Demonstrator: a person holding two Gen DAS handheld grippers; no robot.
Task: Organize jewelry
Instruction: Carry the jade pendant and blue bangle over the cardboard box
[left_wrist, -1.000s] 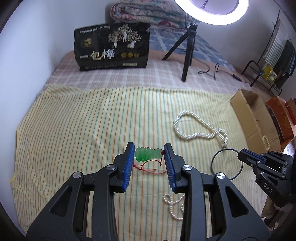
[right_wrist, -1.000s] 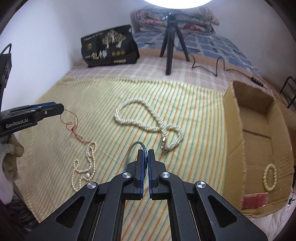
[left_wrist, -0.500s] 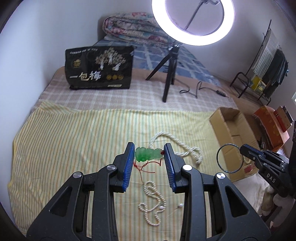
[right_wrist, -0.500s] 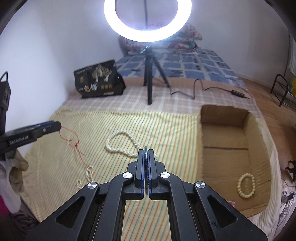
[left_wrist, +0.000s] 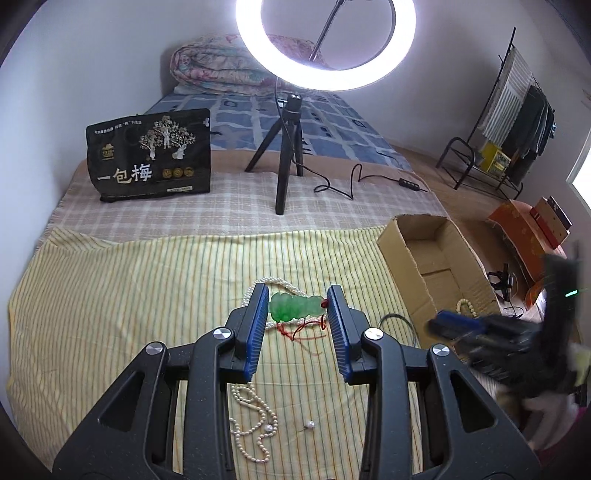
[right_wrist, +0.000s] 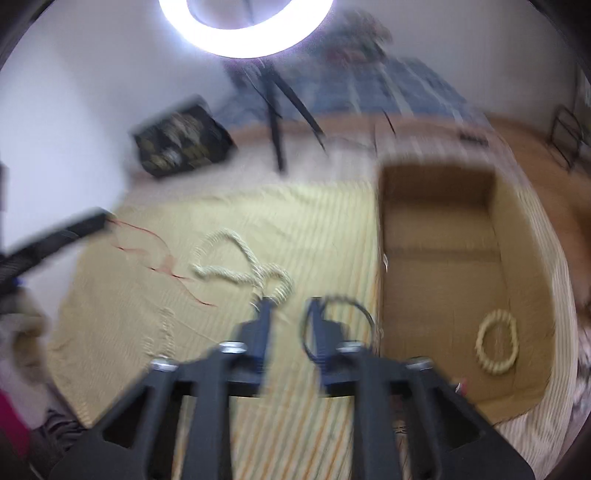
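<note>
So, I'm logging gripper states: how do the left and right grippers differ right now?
The left gripper is clamped on the green pendant; the right gripper stands open, clamping nothing. The left view is sharp, the right blurred. Both have blue pads.

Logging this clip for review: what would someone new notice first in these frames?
First, the glowing ring light on its tripod at the back of the bed. Next, the green jade pendant clamped between the left gripper pads, its red cord dangling over the striped cloth. In the blurred right wrist view, the right gripper is open with a thin dark hoop by its right finger, beside the cardboard box.
</note>
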